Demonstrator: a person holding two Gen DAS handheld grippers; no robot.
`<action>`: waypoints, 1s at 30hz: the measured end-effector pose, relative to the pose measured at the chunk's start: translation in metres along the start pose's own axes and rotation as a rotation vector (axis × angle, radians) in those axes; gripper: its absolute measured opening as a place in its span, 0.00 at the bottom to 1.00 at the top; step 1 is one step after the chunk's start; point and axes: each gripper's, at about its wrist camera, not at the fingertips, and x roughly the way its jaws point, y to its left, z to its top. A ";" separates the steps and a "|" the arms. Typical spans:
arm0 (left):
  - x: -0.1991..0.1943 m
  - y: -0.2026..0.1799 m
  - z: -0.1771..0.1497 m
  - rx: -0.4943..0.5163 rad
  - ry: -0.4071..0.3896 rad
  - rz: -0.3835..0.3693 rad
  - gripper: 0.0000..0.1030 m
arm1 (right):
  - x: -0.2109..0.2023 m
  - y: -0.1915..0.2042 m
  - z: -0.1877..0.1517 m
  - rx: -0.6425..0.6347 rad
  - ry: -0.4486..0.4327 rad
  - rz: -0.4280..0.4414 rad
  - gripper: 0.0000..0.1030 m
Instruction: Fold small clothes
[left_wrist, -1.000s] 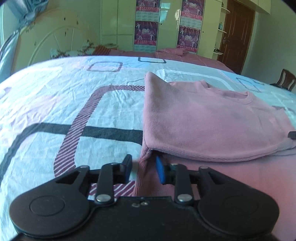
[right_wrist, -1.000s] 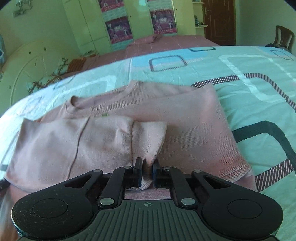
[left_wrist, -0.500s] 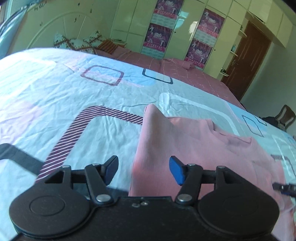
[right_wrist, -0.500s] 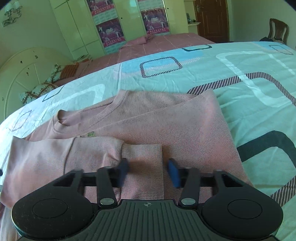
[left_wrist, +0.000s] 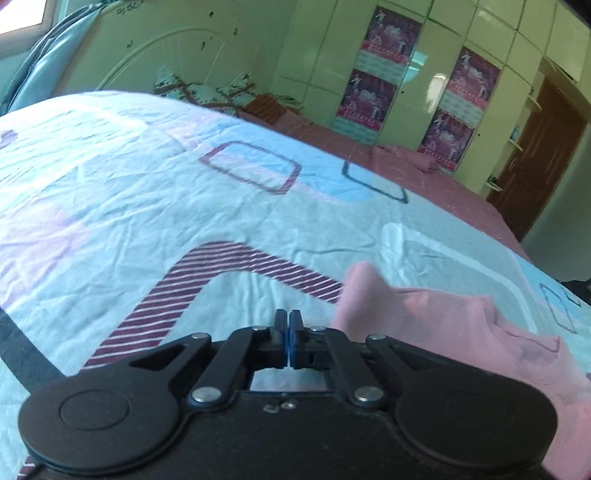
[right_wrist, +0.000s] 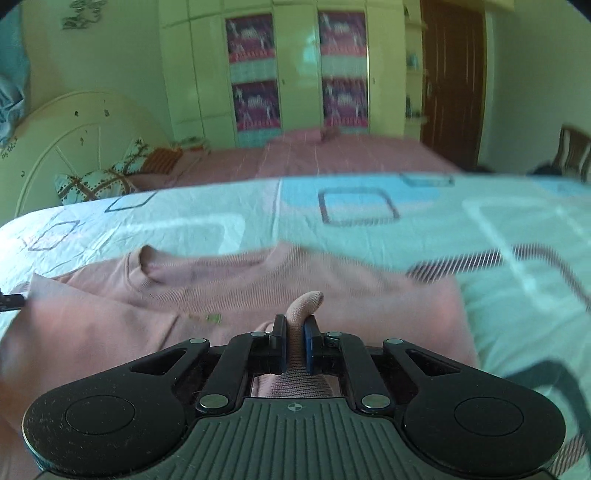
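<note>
**Right hand-held gripper pinches a fold of the pink top; left one is clenched on nothing**

Left wrist view: the left hand-held gripper (left_wrist: 287, 334) has its two blue-padded fingers pressed together with no cloth between them. It hangs over the bed's pale bedsheet printed with striped bands and rounded squares (left_wrist: 155, 206), beside a maroon striped band. The soft pink knit long-sleeved top (left_wrist: 454, 332) lies on the sheet to the right of the fingers, not touching them; one corner of it stands up in a small peak near the end of the striped band. Behind the bed are pale green wardrobe doors carrying purple posters (left_wrist: 380, 66), a brown wooden door (left_wrist: 539, 158) on the right, and a cream arched headboard (left_wrist: 166, 62) on the left. The picture is somewhat blurred.

Right wrist view: the right hand-held gripper (right_wrist: 294, 341) is closed on a narrow fold of the pink top (right_wrist: 258, 288), and a rounded tip of the fabric pokes up from between the fingers. The rest of the garment is spread flat on the bedsheet (right_wrist: 517, 240) ahead of and to the left of the gripper, with its round neckline on the far left side. A folded-over layer of the garment fills the near left. A patterned cushion (right_wrist: 99, 182) rests by the headboard, and a wooden chair (right_wrist: 576, 151) shows at the right edge.
</note>
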 end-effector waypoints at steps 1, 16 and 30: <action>0.001 0.004 -0.002 -0.003 -0.004 -0.007 0.00 | 0.007 0.001 -0.002 -0.017 0.019 -0.027 0.08; -0.030 -0.014 0.003 0.048 -0.013 -0.123 0.44 | -0.006 -0.051 -0.018 0.289 0.164 0.050 0.34; -0.055 -0.039 -0.043 0.182 0.054 -0.160 0.44 | -0.015 -0.026 -0.032 0.058 0.194 -0.020 0.08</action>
